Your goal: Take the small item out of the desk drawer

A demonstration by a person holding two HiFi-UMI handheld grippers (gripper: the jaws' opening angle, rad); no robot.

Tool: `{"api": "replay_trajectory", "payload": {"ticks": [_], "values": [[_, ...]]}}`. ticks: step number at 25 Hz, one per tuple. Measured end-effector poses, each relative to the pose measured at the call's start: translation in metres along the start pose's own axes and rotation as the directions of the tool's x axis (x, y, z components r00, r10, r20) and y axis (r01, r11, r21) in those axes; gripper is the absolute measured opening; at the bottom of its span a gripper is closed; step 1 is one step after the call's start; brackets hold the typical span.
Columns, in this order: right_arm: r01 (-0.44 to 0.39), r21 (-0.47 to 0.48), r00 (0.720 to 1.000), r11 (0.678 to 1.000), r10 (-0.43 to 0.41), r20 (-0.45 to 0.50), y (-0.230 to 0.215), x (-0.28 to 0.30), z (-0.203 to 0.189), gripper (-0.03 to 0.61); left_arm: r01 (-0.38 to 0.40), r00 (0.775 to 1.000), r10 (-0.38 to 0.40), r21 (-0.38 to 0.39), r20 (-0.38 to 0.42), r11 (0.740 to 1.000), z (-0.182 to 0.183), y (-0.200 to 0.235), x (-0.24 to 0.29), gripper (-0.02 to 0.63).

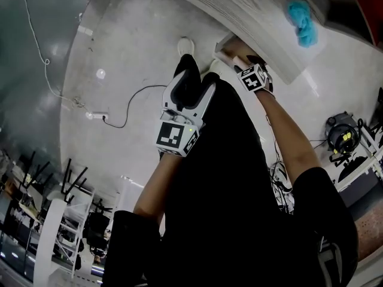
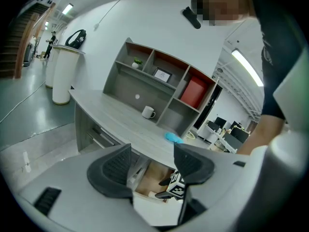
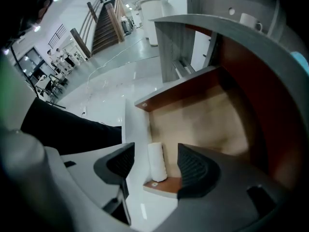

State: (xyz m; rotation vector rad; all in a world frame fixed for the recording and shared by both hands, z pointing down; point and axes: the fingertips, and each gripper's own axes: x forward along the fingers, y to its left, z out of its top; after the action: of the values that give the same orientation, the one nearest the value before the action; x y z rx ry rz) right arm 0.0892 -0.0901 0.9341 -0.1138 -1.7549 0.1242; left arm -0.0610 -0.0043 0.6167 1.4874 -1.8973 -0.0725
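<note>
The desk drawer (image 3: 207, 120) stands pulled out, showing a bare wooden bottom. A small white cylinder-shaped item (image 3: 157, 162) lies inside it, along the white front panel near a corner. My right gripper (image 3: 155, 153) reaches into the drawer (image 1: 226, 43) with its jaws open on either side of the item; the pads do not touch it. In the left gripper view the right gripper's marker cube (image 2: 176, 189) shows inside the drawer (image 2: 149, 175). My left gripper (image 1: 197, 79) hangs back from the desk, over the person's legs, open and holding nothing.
On the grey desk top (image 2: 116, 112) sit a white mug (image 2: 148, 112), a blue cloth (image 2: 174, 137) and a shelf unit (image 2: 159, 79). A power strip with cable (image 1: 99, 116) lies on the floor at left. The person's white shoe (image 1: 186, 45) is by the drawer.
</note>
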Motion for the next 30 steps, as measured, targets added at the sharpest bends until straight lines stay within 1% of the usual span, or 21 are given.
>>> {"api": "replay_trajectory", "payload": {"ticks": [4, 8, 11, 13, 14, 16, 18, 22, 25, 30], "values": [[0.005, -0.038, 1.0, 0.999, -0.006, -0.029, -0.002, 0.015, -0.001, 0.27, -0.006, 1.0, 0.006, -0.016, -0.029, 1.0, -0.017, 0.003, -0.003, 0.253], [-0.012, -0.028, 0.999, 1.0, 0.01, -0.046, -0.003, 0.027, -0.002, 0.261, -0.022, 0.999, 0.02, -0.032, -0.047, 0.999, -0.03, 0.007, -0.01, 0.253], [-0.002, -0.039, 0.998, 0.999, -0.001, -0.064, -0.005, 0.033, -0.005, 0.252, -0.04, 0.998, 0.038, -0.05, -0.044, 0.998, -0.032, 0.012, -0.011, 0.253], [-0.01, -0.052, 0.997, 0.999, 0.006, -0.075, -0.002, 0.037, -0.007, 0.25, -0.06, 0.998, 0.058, -0.067, -0.03, 0.996, -0.03, 0.02, -0.011, 0.253], [-0.014, -0.057, 0.997, 0.998, 0.009, -0.079, 0.0, 0.039, -0.007, 0.243, -0.068, 0.997, 0.067, -0.07, -0.025, 0.995, -0.029, 0.024, -0.011, 0.253], [-0.013, -0.058, 0.996, 0.998, 0.008, -0.084, 0.002, 0.042, -0.008, 0.203, -0.079, 0.997, 0.077, -0.066, -0.026, 0.995, -0.027, 0.031, -0.014, 0.253], [-0.006, -0.057, 0.996, 0.998, 0.001, -0.086, 0.003, 0.045, -0.008, 0.183, -0.09, 0.996, 0.088, -0.068, -0.031, 0.994, -0.028, 0.037, -0.021, 0.253], [0.001, -0.068, 0.996, 0.998, -0.007, -0.091, 0.002, 0.051, -0.004, 0.169, -0.118, 0.992, 0.114, -0.075, -0.055, 0.99, -0.039, 0.05, -0.034, 0.253], [0.0, -0.073, 0.993, 0.997, -0.009, -0.116, 0.001, 0.055, -0.004, 0.152, -0.133, 0.99, 0.128, -0.086, -0.066, 0.987, -0.046, 0.057, -0.039, 0.253], [-0.014, -0.07, 0.988, 0.997, 0.003, -0.152, 0.001, 0.061, -0.005, 0.135, -0.128, 0.991, 0.122, -0.102, -0.062, 0.986, -0.049, 0.06, -0.036, 0.253]]}}
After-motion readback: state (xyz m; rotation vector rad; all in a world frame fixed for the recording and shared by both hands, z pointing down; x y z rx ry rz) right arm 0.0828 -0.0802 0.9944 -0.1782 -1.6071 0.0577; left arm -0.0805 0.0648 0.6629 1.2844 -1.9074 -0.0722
